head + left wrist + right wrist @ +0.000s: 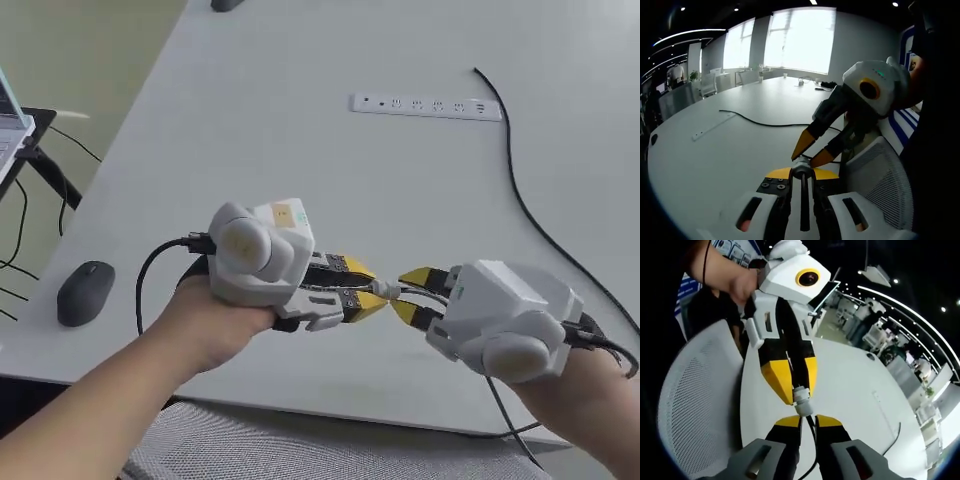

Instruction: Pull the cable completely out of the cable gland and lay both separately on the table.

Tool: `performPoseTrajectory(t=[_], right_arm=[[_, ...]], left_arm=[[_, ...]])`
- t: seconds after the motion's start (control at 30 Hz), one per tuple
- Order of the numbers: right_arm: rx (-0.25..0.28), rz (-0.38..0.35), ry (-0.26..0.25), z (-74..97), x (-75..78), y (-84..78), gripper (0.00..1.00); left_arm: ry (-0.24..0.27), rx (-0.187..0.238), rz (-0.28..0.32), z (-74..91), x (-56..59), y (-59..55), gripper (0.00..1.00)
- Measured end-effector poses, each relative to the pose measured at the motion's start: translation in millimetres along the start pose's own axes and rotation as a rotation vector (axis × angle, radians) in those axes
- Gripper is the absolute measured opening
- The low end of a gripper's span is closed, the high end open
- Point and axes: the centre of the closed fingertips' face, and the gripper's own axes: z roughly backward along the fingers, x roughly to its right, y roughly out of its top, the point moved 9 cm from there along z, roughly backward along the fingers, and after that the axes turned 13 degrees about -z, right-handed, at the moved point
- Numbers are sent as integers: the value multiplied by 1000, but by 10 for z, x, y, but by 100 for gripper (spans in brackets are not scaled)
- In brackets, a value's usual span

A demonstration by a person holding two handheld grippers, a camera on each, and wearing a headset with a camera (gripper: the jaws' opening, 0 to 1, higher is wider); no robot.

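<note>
Left gripper view, cable gland (802,169) between fingers (778,174)

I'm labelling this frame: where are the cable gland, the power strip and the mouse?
cable gland (801,396), right gripper view, on its pale body.
power strip (425,105), head view, middle of its white casing.
mouse (85,292), head view, top of its dark shell.

Lower centre, left gripper (368,294) and right gripper (408,292) are white with yellow-and-black jaws, the gland (388,291) pale grey, its cable (813,432) black, the table (300,120) off-white, the mouse (85,292) at left dark grey, the strip (425,105) at top white.
</note>
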Motion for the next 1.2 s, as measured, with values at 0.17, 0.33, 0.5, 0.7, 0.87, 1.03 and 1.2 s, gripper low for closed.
performPoseTrajectory(t=[0.17,0.33,0.5,0.7,0.87,1.03,1.2], right_arm=[[-3,0,6,-10,8,-29,1],[1,-12,1,-11,22,-44,0],[2,-46,-1,-23,56,-77,0],[-5,-90,-3,-20,102,-147,0],[-19,-136,-9,-10,168,-231,0],[-47,-182,-10,3,195,-334,0],[-57,-255,-25,25,234,-434,0]], left_arm=[[-6,-1,2,-9,8,-11,15],[-3,3,5,-26,0,-7,15],[0,4,8,-43,-16,2,15],[4,8,10,-66,-24,19,15],[8,14,11,-83,-33,39,15],[18,14,12,-84,-54,55,15],[21,16,14,-80,-55,62,15]])
